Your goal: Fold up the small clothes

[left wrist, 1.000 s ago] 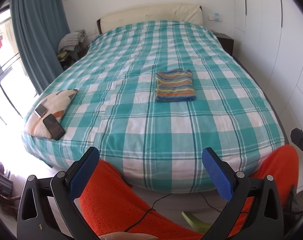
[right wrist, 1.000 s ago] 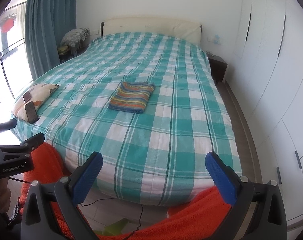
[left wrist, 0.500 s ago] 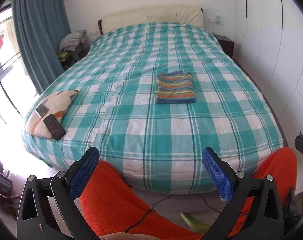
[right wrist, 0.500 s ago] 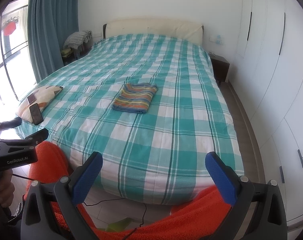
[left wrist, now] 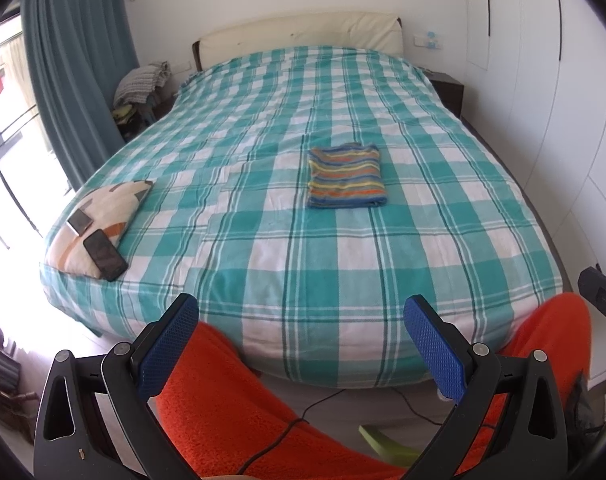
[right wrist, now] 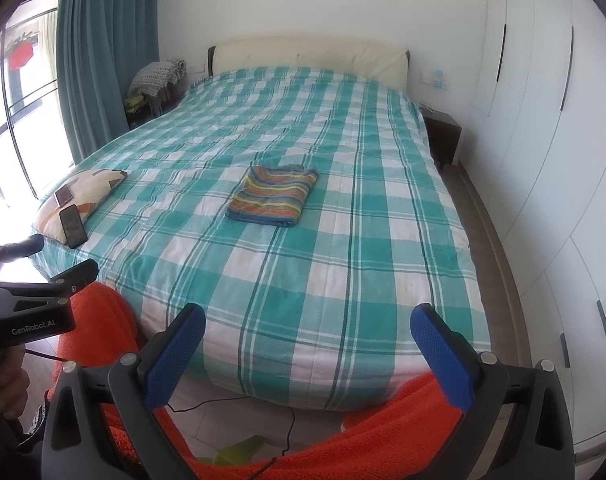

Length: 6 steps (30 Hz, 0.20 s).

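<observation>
Both the left gripper (left wrist: pixel 301 344) and right gripper (right wrist: pixel 307 354) hover spread wide and empty, short of the bed (left wrist: pixel 343 248) foot.

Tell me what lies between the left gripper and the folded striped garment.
Only bare checked bedspread between left gripper and striped garment, per the left wrist view.

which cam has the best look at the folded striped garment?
Left wrist: the striped garment sits near centre, seen almost square-on, all four edges clear on the checked bedspread. The right wrist view shows it whole too, but obliquely, skewed left of centre.
</observation>
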Tool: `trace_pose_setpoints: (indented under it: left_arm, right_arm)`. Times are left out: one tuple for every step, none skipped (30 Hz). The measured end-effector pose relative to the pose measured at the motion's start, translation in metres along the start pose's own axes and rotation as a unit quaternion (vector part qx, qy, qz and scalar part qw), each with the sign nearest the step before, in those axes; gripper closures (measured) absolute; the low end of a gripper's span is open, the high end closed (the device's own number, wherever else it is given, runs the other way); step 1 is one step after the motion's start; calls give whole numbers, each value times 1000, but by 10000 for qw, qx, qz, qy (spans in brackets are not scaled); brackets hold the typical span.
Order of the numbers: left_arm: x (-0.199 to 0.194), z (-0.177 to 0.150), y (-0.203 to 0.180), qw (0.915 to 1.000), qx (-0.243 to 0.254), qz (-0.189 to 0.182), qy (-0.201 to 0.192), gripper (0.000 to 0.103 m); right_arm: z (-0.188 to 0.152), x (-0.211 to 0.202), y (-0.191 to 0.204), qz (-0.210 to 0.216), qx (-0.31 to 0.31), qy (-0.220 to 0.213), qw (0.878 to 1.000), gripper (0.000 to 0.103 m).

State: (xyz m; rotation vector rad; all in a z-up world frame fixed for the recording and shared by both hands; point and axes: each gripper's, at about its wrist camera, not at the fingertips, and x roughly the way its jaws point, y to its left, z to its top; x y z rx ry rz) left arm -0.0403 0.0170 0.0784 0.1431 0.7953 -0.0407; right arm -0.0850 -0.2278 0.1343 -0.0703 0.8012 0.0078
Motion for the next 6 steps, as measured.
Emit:
trace_pose_setpoints:
  left_arm:
    - [-1,0,-1,10000,1,-1,-29,0]
    - [-2,0,0,10000,6,12,-61,0]
    - [-3,1,0,10000,3,33,-94,0]
    - [-3,1,0,9999,-2,52,-129,0]
    - [-5,2,0,9998,2,67,-169,0]
    - [-6,2,0,9998,10,89,-196,0]
  right_arm:
    - [0,0,0,-4,-1,-3,10000,2]
    - [0,0,0,-2,2,-4,10000,2]
    - [0,0,0,6,9,1,10000,2]
    - [0,0,0,6,12,-1,10000,2]
    - [0,0,0,8,9,-4,10000,2]
    - [0,0,0,7,14,-9,10000,2]
